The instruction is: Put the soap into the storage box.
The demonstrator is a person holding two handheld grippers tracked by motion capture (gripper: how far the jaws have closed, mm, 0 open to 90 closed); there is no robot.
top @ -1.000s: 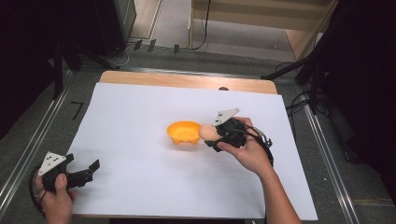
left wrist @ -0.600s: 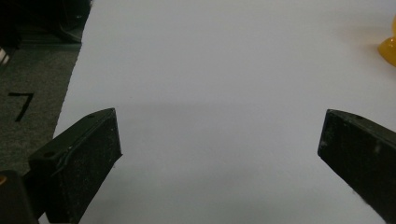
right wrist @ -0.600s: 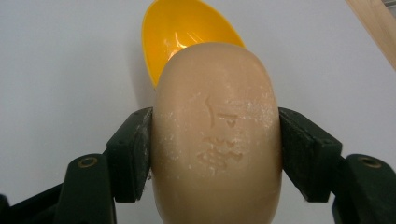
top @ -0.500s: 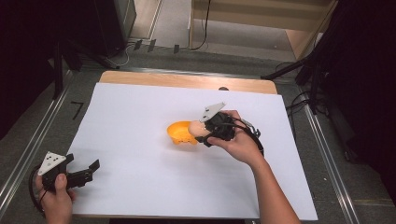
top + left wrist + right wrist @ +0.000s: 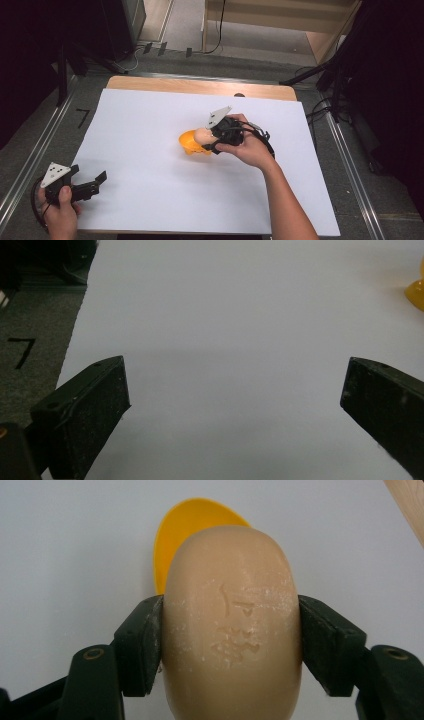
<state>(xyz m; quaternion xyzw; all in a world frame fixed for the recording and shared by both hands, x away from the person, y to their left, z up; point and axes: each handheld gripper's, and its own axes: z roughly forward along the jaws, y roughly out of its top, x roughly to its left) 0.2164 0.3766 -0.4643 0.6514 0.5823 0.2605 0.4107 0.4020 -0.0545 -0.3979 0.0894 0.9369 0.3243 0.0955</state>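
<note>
1. Soap bar (image 5: 201, 134), seen from the high view: a pale beige oval lump clamped in the right gripper (image 5: 209, 139) near the middle of the white sheet (image 5: 140, 125). It sits over the right-hand rim of an orange bowl (image 5: 190, 143); whether it touches the bowl cannot be told from here. The bar is too small in this view to read its long axis. The right hand (image 5: 248, 148) reaches in from the lower right, with the gripper pointing left toward the bowl. The left gripper (image 5: 95, 182) lies at the sheet's near left corner in the left hand (image 5: 60, 212), its jaws spread apart with nothing between them, well apart from the bowl.

2. Left gripper view: the two black jaws stand wide, with bare white sheet (image 5: 225, 340) between them. A sliver of the orange bowl (image 5: 416, 292) shows at the right edge, far off. Grey floor (image 5: 35, 325) with a black mark lies beyond the sheet's left border.

3. Right gripper view: the soap bar (image 5: 231, 625) is pinched across its narrow width by the right gripper (image 5: 230, 642), one jaw against each flank. Its long axis runs straight away from the camera, in line with the jaws, the far rounded end toward the orange bowl (image 5: 187, 527), which shows behind it. Stamped marks and pale scuffs show on its upper face, detail the high view cannot give. A strip of wooden table edge (image 5: 407, 502) shows at the upper right.
</note>
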